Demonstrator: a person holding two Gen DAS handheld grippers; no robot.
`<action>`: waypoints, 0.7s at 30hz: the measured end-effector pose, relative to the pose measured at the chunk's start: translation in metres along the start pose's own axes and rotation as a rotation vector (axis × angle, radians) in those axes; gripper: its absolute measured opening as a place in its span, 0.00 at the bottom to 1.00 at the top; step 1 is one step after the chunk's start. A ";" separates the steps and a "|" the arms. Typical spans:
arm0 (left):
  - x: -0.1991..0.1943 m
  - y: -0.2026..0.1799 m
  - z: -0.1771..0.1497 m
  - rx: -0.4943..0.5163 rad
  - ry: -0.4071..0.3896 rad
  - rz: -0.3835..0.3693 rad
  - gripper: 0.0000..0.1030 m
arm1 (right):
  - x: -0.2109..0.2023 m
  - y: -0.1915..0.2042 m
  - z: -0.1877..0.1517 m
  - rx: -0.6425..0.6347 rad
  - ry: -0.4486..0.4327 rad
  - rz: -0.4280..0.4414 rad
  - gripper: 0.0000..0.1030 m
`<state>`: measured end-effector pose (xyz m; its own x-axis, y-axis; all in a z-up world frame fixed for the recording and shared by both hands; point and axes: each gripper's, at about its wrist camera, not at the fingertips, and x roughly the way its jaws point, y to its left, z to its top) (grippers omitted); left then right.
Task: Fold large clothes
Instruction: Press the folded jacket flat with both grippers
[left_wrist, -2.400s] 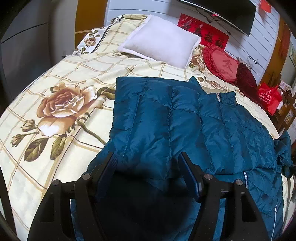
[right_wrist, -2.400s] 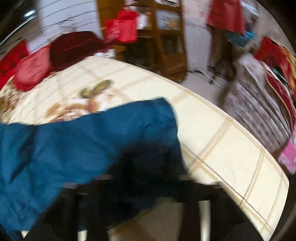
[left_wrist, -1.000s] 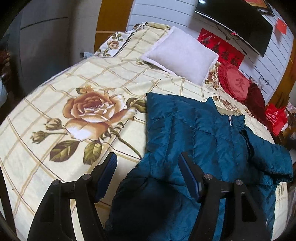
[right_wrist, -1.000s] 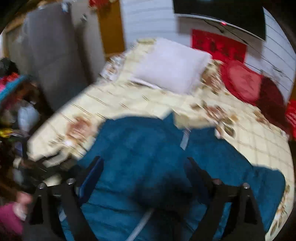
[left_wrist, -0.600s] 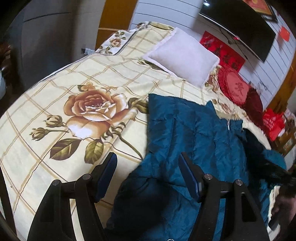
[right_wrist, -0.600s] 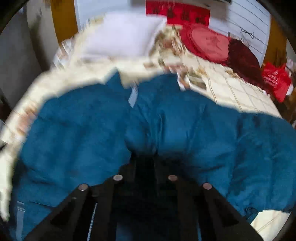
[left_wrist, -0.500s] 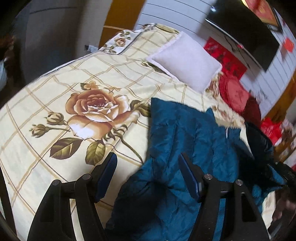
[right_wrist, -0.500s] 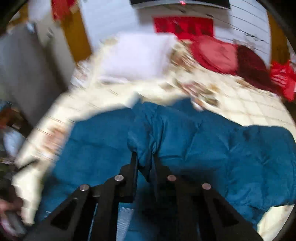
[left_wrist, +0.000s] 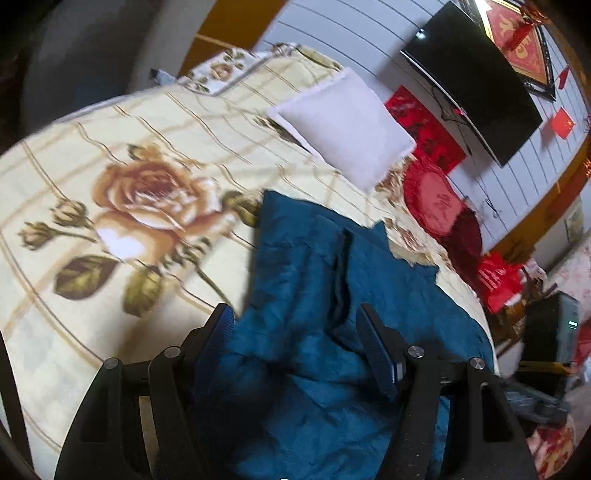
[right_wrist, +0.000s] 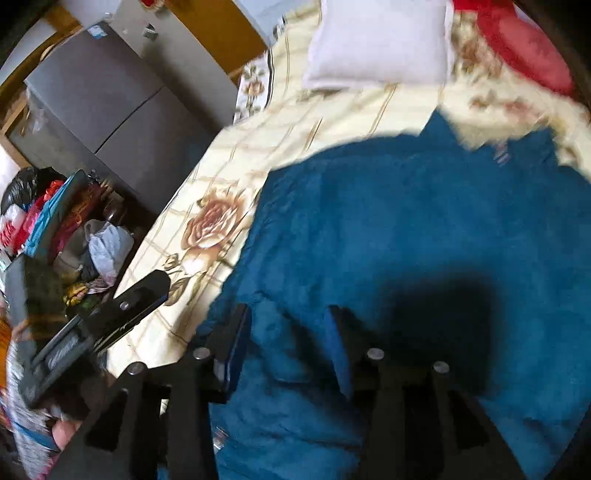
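A large teal quilted jacket (left_wrist: 314, 280) lies on the bed, its sleeves folded in over the body; it also fills the right wrist view (right_wrist: 424, 229). My left gripper (left_wrist: 295, 332) is open and empty just above the jacket's near left edge. My right gripper (right_wrist: 286, 328) is open over the jacket's lower left part, with fabric lying between its fingers but not pinched. The other gripper's black body (right_wrist: 122, 310) shows at the left over the bed edge.
The bed has a cream rose-print cover (left_wrist: 110, 192). A white pillow (left_wrist: 343, 125) and red cushions (left_wrist: 432, 195) lie at the head. A grey cabinet (right_wrist: 110, 103) and a cluttered pile (right_wrist: 55, 229) stand left of the bed. A TV (left_wrist: 472, 77) hangs on the wall.
My right gripper was shut on a jacket fold half a second ago; it has let go and opened over the jacket's left side. My left gripper stayed open and shifted slightly.
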<state>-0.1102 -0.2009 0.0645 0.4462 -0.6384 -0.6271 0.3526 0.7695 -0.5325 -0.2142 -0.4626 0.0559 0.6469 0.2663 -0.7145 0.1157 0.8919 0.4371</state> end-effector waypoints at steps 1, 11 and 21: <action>0.002 -0.003 -0.002 0.004 0.006 -0.004 0.67 | -0.026 -0.007 -0.004 -0.004 -0.033 0.003 0.42; 0.057 -0.051 -0.015 0.097 0.118 0.065 0.67 | -0.207 -0.089 -0.045 -0.010 -0.203 -0.364 0.70; 0.024 -0.109 -0.013 0.315 -0.025 0.073 0.25 | -0.266 -0.163 -0.074 0.259 -0.335 -0.445 0.70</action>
<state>-0.1485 -0.3003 0.1004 0.4988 -0.5837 -0.6408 0.5541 0.7832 -0.2821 -0.4608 -0.6513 0.1342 0.6915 -0.2778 -0.6669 0.5812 0.7622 0.2851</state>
